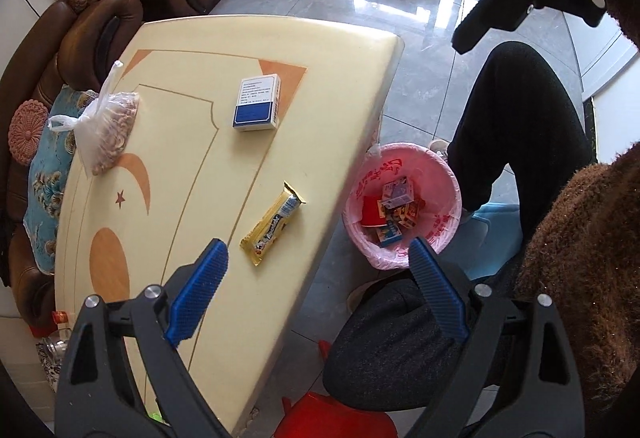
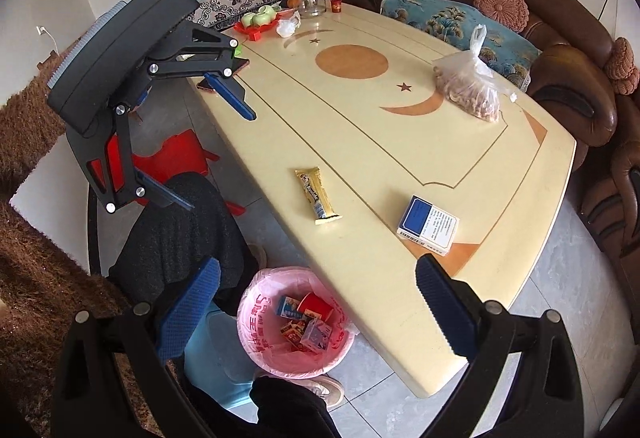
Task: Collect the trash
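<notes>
- Cream oval tabletop (image 2: 360,125) with orange moon-and-star inlay carries the remaining trash.
- Pink-lined round bin (image 2: 256,350), on the floor beside the tabletop edge, holds small cartons.
- Blue-and-white box (image 1: 257,102) lies near the tabletop corner.
- Yellow snack wrapper (image 1: 272,224) lies by the tabletop edge, near the bin.
- Left gripper (image 1: 318,292) and right gripper (image 2: 318,312): fingers spread, empty.

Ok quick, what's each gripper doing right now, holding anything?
Left gripper: open, holding nothing, above the table edge near the yellow snack wrapper.
Right gripper: open, holding nothing, above the pink trash bin.
</notes>
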Tool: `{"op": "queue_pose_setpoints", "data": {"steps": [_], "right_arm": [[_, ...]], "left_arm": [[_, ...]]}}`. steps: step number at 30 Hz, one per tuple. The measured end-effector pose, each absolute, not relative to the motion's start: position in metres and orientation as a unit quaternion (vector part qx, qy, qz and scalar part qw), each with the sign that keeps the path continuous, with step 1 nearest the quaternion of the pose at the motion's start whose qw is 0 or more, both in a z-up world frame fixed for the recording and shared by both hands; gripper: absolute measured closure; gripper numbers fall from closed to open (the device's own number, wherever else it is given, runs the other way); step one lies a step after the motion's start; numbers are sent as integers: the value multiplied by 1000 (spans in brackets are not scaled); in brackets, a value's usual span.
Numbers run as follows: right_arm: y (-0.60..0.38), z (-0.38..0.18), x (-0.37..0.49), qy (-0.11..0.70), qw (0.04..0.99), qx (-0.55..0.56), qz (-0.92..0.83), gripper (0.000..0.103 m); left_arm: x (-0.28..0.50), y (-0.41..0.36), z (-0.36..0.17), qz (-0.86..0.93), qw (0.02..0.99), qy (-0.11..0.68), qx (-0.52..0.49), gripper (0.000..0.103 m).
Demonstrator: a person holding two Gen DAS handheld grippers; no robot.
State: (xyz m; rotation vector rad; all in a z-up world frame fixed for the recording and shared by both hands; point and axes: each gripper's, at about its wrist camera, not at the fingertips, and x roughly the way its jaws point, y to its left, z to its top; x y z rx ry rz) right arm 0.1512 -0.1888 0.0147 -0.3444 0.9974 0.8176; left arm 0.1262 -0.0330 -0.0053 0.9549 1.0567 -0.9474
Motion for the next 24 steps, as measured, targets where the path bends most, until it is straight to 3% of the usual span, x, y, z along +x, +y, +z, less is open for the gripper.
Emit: {"op": "queue_pose_setpoints", "data": {"steps": [24], "right_arm": [[-198, -42, 240, 509, 756, -145, 386, 7]], "left_arm": [[183, -41, -74, -425, 608, 509, 437, 14]]}}
